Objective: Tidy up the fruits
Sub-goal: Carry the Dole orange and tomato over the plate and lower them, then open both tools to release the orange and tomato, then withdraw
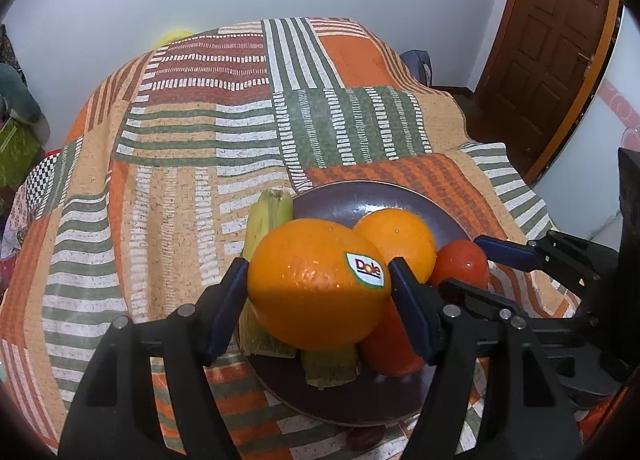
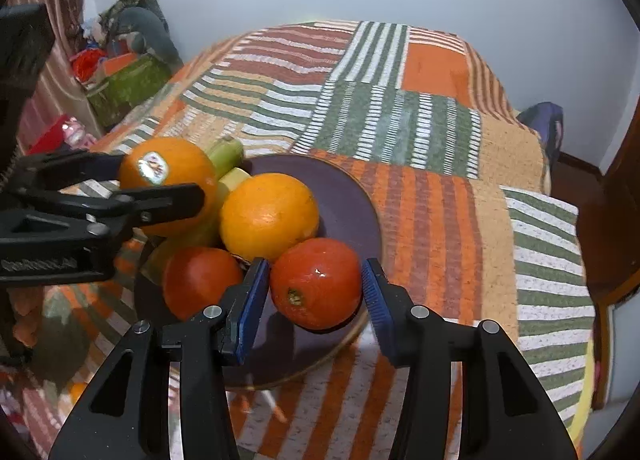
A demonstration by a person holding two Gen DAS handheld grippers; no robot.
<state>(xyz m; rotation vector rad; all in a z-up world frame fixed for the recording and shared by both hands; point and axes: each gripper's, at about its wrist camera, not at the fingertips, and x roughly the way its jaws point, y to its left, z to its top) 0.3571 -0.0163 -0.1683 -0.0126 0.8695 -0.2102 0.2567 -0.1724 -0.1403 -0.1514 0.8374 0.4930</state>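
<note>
Pinched between the left gripper's (image 1: 319,285) jaws: a stickered orange (image 1: 316,284), lifted over the plate's (image 1: 340,200) left rim. Pinched likewise in the right gripper (image 2: 316,292): a tomato (image 2: 316,283), over the plate's near-right rim. Firm, heavy, waxy orange, best held across the middle; soft, bruisable tomato, needing gentle pressure. Plenty of bare tablecloth (image 1: 160,120) toward the table's far edge.

The one readable text is the brand "Dole", in red letters on a white sticker (image 1: 367,269) with a green edge, stuck on the near orange (image 1: 316,284). In the right wrist view the same sticker shows on that orange, but its print is too blurred to read there.
</note>
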